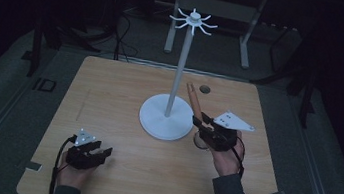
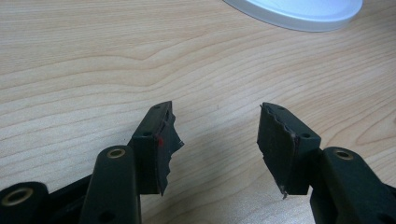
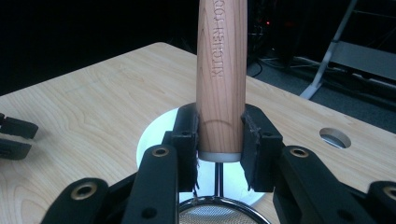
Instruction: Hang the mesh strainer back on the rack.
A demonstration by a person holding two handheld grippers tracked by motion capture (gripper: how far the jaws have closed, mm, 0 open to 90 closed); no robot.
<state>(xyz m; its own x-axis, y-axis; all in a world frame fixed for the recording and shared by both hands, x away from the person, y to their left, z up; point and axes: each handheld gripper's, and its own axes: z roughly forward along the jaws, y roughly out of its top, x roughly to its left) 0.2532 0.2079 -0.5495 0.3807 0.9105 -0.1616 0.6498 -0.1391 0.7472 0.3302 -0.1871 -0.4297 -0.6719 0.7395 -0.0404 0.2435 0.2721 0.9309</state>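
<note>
From the high view, a pale wooden counter carries a white stand — a round base with a thin pole rising to a crown of curved hooks. The right claw sits just beside the base's right edge, a grey three-cornered plate on top of it, the hand behind it on the counter's right side. Out of it slants a wooden handle, leaning up and away toward the far edge. A small round hole in the counter lies near the handle's top end. The left claw rests low over the near-left part of the counter, well apart from the stand, its jaws spread with nothing between them.

In the left gripper view, the two black jaws stand wide over bare wood grain, their torn pads facing each other across an empty gap. The rim of the stand's base shows at the top edge.

In the right gripper view, the jaws press on the wooden handle from both sides, near its lower end — it rises upright, with stamped lettering along it. Below the grip a thin wire stem leads to a round metal mesh strainer at the bottom edge. The white base lies behind the jaws, and the other claw shows at the far left.
</note>
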